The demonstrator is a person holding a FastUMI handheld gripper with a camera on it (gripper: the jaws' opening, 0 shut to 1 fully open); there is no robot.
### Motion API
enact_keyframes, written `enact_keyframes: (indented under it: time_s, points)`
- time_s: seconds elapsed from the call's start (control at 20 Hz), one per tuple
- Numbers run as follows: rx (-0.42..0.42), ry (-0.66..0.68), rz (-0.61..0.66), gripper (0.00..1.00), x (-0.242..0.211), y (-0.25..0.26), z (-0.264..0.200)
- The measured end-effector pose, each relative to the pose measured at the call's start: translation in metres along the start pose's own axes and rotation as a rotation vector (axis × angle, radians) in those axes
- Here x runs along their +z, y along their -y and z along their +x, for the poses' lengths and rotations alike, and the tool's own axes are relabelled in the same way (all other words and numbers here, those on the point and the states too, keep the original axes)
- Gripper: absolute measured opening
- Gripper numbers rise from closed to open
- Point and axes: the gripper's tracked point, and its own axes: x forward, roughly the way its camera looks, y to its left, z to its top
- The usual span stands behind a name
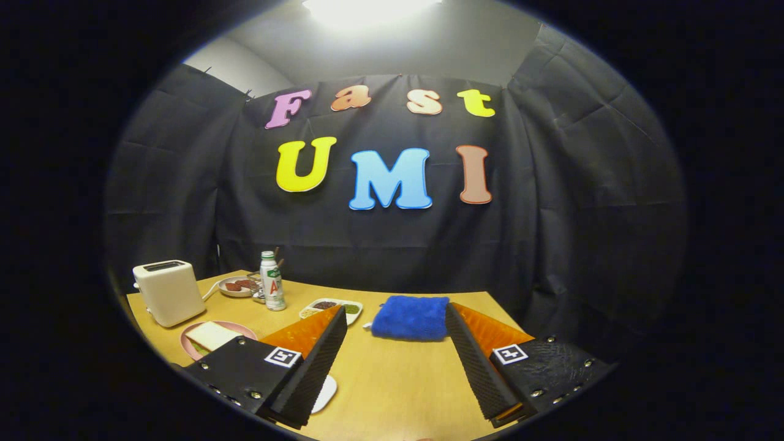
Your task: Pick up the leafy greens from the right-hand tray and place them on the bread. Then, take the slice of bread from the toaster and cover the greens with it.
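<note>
Seen from the camera riding on the gripper [395,324], the two fingers are spread wide apart over a light wooden table [392,380], with nothing held between them; bare tabletop shows in the gap.

Off beyond the left finger sits a pink plate [191,340], and on it lies a pale slice of bread [212,335] with a bit of green showing under its near edge. Whether that green is the leafy greens cannot be told for sure. Behind the plate, at the far left corner of the table, stands a cream toaster [169,292]; its top slot looks dark, and what is in it cannot be made out.

Further back, a small dish [236,286] holds something reddish. Just beside it stands an upright white bottle [272,281]. Near the left fingertip is a white divided tray [334,307] with a dark filling in one compartment and a green one in another.

Just ahead of the fingers, between their tips, a blue cloth [410,317] lies on the table. Part of a white object [324,393] shows under the left finger.
</note>
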Motion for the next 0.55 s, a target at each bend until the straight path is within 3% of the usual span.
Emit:
enact_keyframes:
  time_s: [0.25, 0.55]
  points:
    - [-0.094, 0.043, -0.105, 0.98, -0.006, 0.091, -0.011]
    - [-0.079, 0.105, -0.138, 0.98, -0.031, 0.168, 0.002]
